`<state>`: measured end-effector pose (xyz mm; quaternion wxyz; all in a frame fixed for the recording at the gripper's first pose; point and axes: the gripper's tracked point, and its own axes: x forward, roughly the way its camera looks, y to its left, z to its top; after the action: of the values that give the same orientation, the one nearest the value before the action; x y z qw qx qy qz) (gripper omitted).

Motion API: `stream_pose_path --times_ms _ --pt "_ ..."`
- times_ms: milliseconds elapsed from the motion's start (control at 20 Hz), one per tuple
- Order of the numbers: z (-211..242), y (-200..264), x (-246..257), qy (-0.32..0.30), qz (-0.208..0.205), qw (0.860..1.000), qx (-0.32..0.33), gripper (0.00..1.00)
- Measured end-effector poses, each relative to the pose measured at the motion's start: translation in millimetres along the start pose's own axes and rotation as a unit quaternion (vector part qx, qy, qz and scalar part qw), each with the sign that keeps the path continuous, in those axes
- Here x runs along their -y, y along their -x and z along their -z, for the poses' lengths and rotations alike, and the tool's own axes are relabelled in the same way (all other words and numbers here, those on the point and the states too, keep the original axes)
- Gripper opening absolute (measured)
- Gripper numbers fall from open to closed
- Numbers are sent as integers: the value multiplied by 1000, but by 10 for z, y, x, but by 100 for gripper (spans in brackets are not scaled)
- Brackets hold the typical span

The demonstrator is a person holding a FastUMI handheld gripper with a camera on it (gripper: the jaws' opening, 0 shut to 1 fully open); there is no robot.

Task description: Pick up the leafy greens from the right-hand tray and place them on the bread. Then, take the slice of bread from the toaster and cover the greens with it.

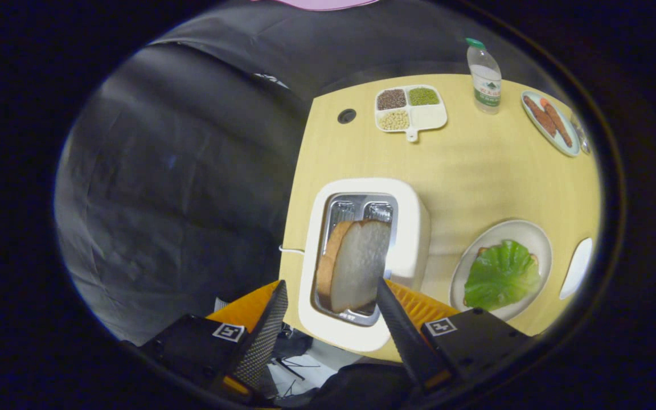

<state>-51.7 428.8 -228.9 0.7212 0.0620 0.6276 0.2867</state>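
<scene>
A white toaster (413, 228) stands at the near left corner of the wooden table, seen from above. A slice of bread (356, 265) sticks up out of its slot, tilted. My gripper (331, 287) hovers over the toaster, open, with its left fingertip (277, 293) off the toaster's left side and its right fingertip (384, 287) at the slice's right edge. The fingers straddle the slice without pressing it. To the right, a round plate (533, 233) holds bread (533, 259) mostly hidden under a green leaf (501, 276).
At the table's far side sit a divided white dish of beans and grains (427, 117), a water bottle (484, 77) and a plate with sausages (550, 122). Another white tray's edge (577, 267) shows right of the round plate. Dark cloth hangs left of the table.
</scene>
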Motion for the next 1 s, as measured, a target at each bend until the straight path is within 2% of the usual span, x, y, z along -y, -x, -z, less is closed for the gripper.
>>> stream_pose_path --times_ms 50,500,850,1000 --pt "-41 -27 49 5 8 1000 6 96" --pt "16 -4 291 23 43 999 -4 16" --pt "7 425 108 -23 -8 1000 8 16" --pt "-66 749 77 -54 -48 997 26 16"
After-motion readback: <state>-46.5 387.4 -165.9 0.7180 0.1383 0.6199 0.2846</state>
